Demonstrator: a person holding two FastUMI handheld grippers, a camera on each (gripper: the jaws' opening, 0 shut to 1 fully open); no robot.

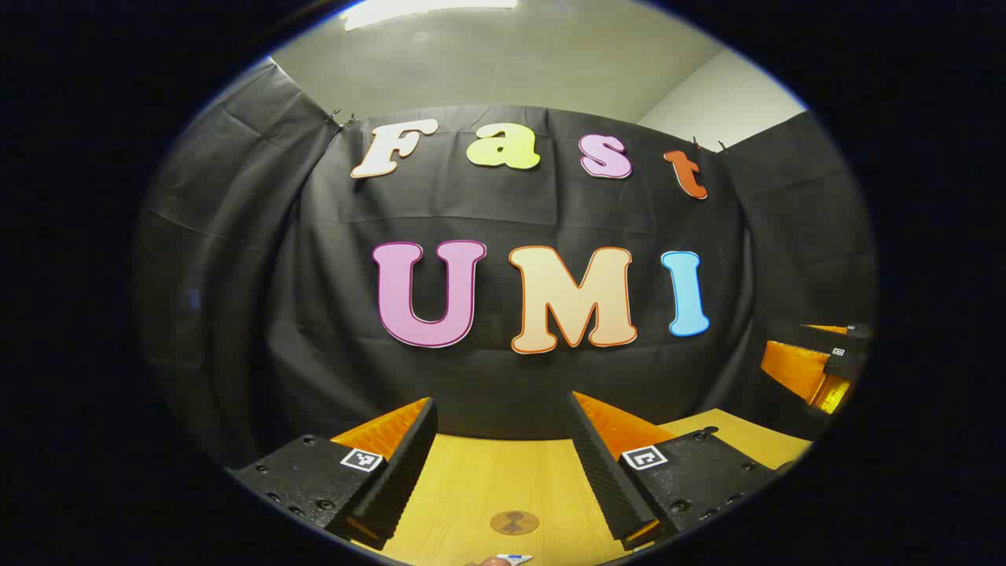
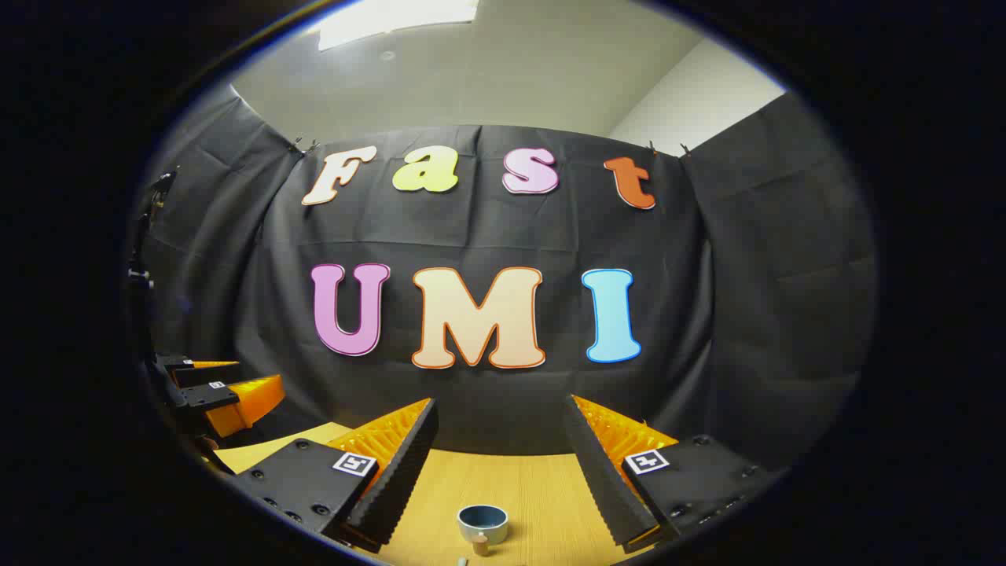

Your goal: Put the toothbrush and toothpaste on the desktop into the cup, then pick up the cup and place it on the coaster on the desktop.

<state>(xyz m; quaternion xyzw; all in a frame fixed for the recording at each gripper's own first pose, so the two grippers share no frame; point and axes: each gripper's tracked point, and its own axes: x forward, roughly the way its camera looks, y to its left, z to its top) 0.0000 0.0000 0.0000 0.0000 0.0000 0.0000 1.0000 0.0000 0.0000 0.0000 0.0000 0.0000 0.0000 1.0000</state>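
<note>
In the right gripper view a low blue-grey cup (image 2: pixel 482 523) stands upright on the wooden desktop (image 2: pixel 542 495), ahead of and below my right gripper (image 2: pixel 500 402), which is open and holds nothing. A small brown object (image 2: pixel 479 547) sits against the cup's near side. In the left gripper view a round brownish coaster (image 1: pixel 515 522) lies flat on the desktop (image 1: pixel 471 487), below my left gripper (image 1: pixel 501 401), which is open and holds nothing. A white and blue tip (image 1: pixel 515 559) pokes in at the bottom edge; I cannot tell if it is toothbrush or toothpaste.
The black cloth wall closes the desk's far edge in both views. The right gripper (image 1: pixel 817 369) hovers at the far right of the left gripper view. The left gripper (image 2: pixel 224 393) hovers at the far left of the right gripper view, above the desk corner.
</note>
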